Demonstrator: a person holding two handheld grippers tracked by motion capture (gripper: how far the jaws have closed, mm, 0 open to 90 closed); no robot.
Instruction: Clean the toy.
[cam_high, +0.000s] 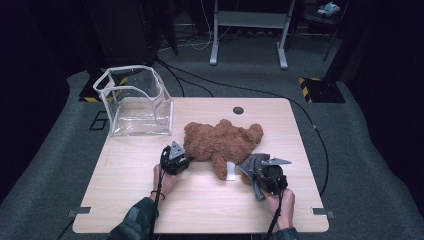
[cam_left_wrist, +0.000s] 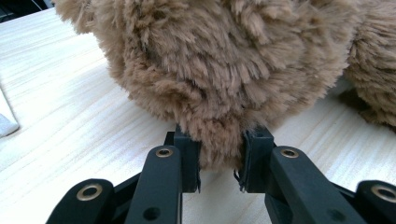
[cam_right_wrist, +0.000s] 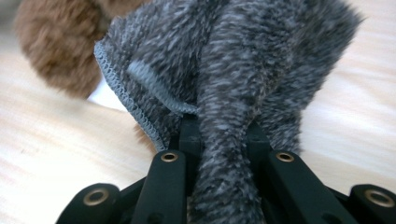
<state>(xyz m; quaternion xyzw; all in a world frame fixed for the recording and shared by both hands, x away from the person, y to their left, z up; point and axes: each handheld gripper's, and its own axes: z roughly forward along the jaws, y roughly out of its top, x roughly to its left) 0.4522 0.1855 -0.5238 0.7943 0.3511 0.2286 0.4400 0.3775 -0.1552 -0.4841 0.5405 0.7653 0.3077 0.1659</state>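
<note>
Your left gripper (cam_left_wrist: 219, 161) pinches the brown teddy bear (cam_left_wrist: 224, 70) lying on the bench (cam_high: 130, 170). Your right gripper (cam_right_wrist: 223, 135) clamps the grey cloth (cam_right_wrist: 233, 65).

light: table lit, surroundings dark | shadows: soft | close views: background blurred

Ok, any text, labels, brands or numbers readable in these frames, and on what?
None can be read.
White tag on the teddy: too small to show any print.
Clear bin, grey cloth and table: no writing seen.
</note>
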